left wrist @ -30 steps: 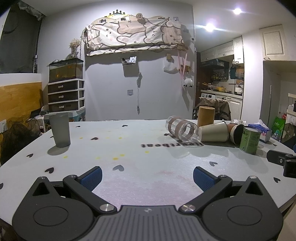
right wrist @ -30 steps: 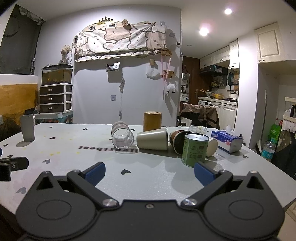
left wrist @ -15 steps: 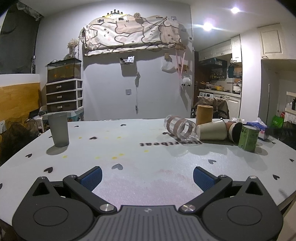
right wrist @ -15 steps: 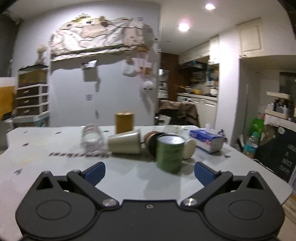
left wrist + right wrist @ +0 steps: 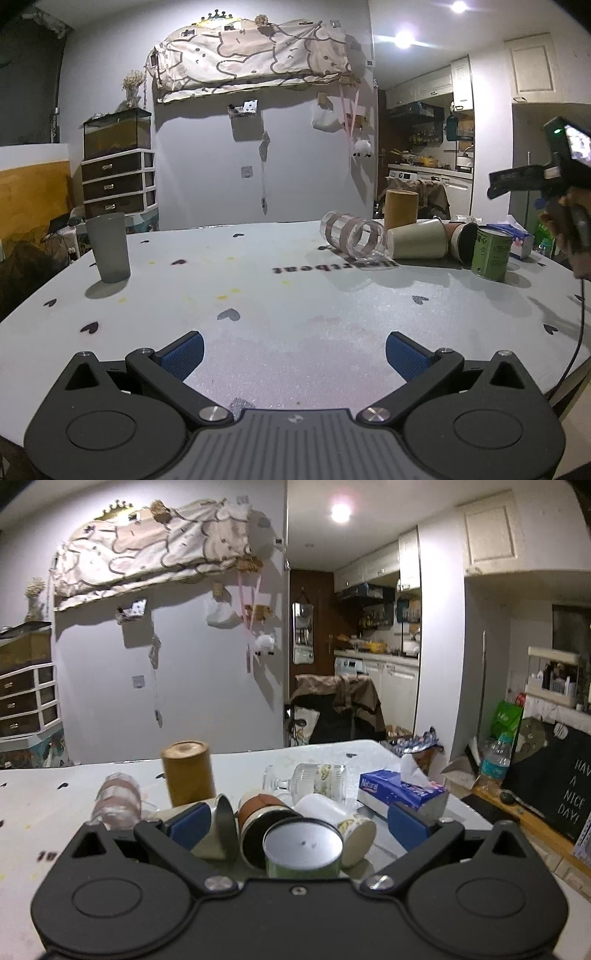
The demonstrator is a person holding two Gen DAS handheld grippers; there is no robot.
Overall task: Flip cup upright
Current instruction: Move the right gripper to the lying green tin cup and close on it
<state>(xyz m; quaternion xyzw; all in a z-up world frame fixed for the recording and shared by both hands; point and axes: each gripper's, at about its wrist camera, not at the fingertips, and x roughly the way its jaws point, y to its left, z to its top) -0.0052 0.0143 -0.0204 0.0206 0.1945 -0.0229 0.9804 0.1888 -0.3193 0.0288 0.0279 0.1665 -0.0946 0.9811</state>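
The grey table point(image 5: 295, 288), dotted with little black hearts, fills most of the room in front of me. On its left side a tall grey cup point(image 5: 109, 246) stands upright, well apart from everything else. The rest of the cups crowd together on the far right.

The left gripper point(image 5: 294, 354) hangs low over the near edge of the table, its blue-padded fingers point(image 5: 183, 354) spread wide with nothing between them. The right gripper point(image 5: 295, 825) hovers above the cluster, its fingers point(image 5: 188, 823) likewise wide apart and empty; from the left wrist view it shows at the right edge, raised above the table in the person's hand point(image 5: 569, 236).

In the cluster, a brown cylinder point(image 5: 188, 773) stands upright at the back. A clear glass with pale bands point(image 5: 352, 238) lies on its side, mouth toward the near edge, just beside an olive-beige cup point(image 5: 419, 242) that also lies on its side. Next to that lies a brown-sleeved cup point(image 5: 264, 818), tipped over with its dark mouth facing the right gripper. A green can point(image 5: 303, 853) stands in front, directly below the right gripper's spread fingers. A white cup with a printed figure point(image 5: 341, 830) lies on its side beside the can, and a clear glass mug point(image 5: 314, 779) lies behind it. A blue tissue box point(image 5: 400, 794) sits at the right of the cluster.
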